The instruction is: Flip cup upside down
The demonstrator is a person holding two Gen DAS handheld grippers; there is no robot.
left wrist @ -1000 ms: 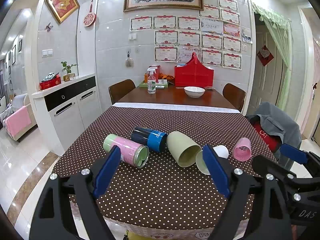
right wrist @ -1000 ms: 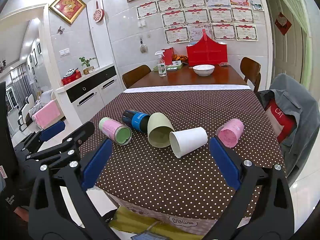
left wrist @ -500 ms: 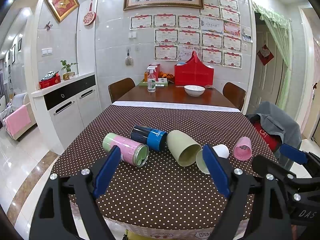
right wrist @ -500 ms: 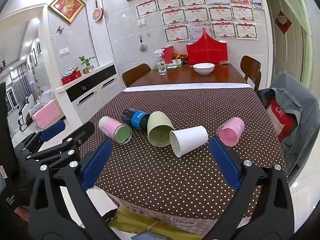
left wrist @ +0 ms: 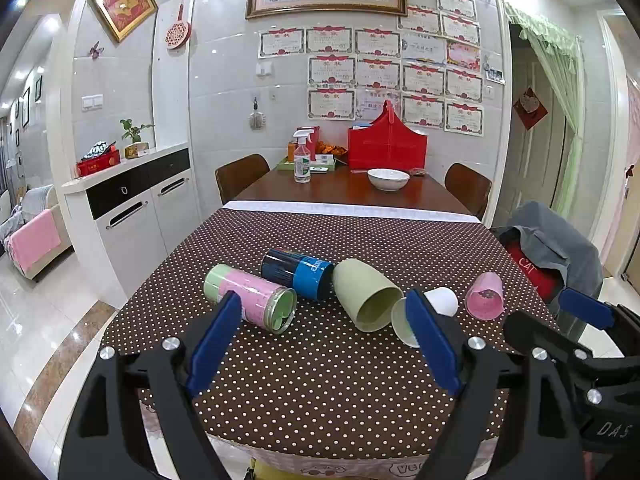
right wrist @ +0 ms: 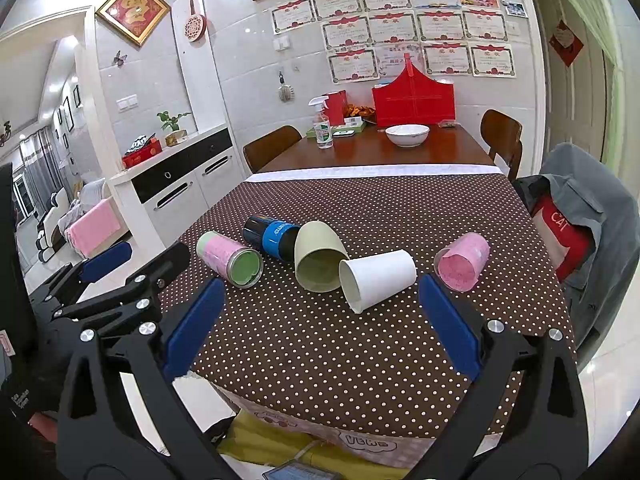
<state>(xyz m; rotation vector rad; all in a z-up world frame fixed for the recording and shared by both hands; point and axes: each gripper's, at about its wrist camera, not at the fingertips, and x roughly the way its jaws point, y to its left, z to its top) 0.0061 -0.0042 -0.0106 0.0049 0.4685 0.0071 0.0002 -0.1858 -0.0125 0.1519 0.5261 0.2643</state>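
Observation:
Several cups lie on their sides in a row on the dotted tablecloth (left wrist: 320,380): a pink and green cup (left wrist: 250,298) (right wrist: 230,258), a dark blue cup (left wrist: 298,268) (right wrist: 272,236), an olive green cup (left wrist: 366,300) (right wrist: 318,258), a white paper cup (right wrist: 378,278), partly hidden behind my left finger (left wrist: 430,342), and a pink cup (left wrist: 485,296) (right wrist: 462,262). My left gripper (left wrist: 322,344) is open and empty at the table's front edge. My right gripper (right wrist: 320,330) is open and empty, in front of the white cup.
The far table end holds a white bowl (left wrist: 388,179), a spray bottle (left wrist: 302,162) and a red basket (left wrist: 387,144). A chair with a grey jacket (right wrist: 580,216) stands at the right. A white sideboard (left wrist: 132,208) stands at the left.

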